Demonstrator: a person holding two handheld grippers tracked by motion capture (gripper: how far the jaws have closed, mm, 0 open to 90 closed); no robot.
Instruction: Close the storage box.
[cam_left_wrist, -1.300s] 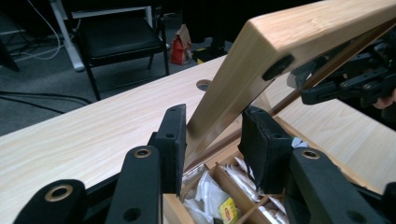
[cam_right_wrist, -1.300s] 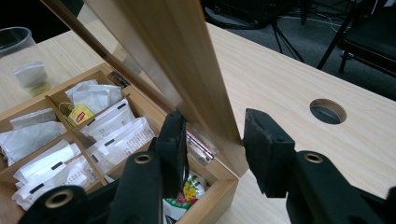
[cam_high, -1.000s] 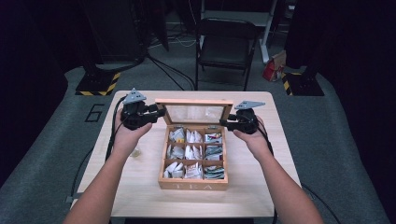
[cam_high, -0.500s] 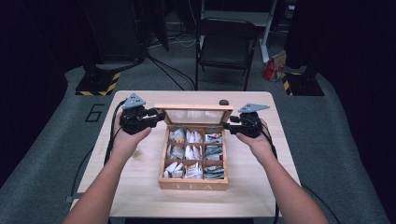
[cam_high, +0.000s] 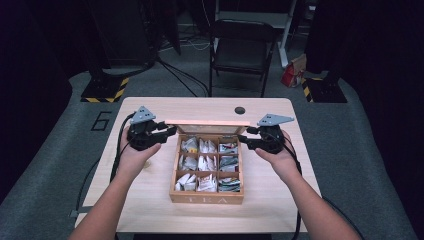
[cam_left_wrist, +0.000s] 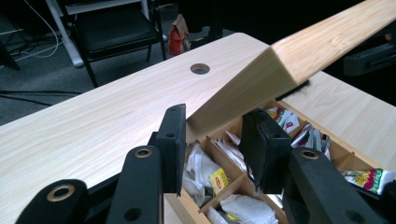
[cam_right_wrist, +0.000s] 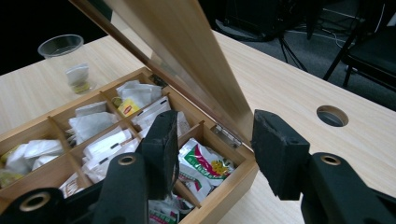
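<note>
Lid (cam_high: 207, 122) raised between left gripper (cam_high: 167, 131) and right gripper (cam_high: 245, 138); fingers open, apart.

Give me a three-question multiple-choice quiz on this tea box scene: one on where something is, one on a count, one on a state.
1. Where does the plastic cup stand?
A. on the table beside the tea box
B. inside a compartment
C. on the chair

2. How many compartments does the tea box have?
A. four
B. six
C. nine

3. How does the lid stand?
A. shut flat
B. raised on its hinges
C. taken off and laid on the table

Answers:
1 A: the right gripper view shows the cup on the table top past the box.
2 C: the high view shows three rows of three.
3 B: the lid tilts up above the tea bags, with the left gripper and right gripper at its ends.
</note>
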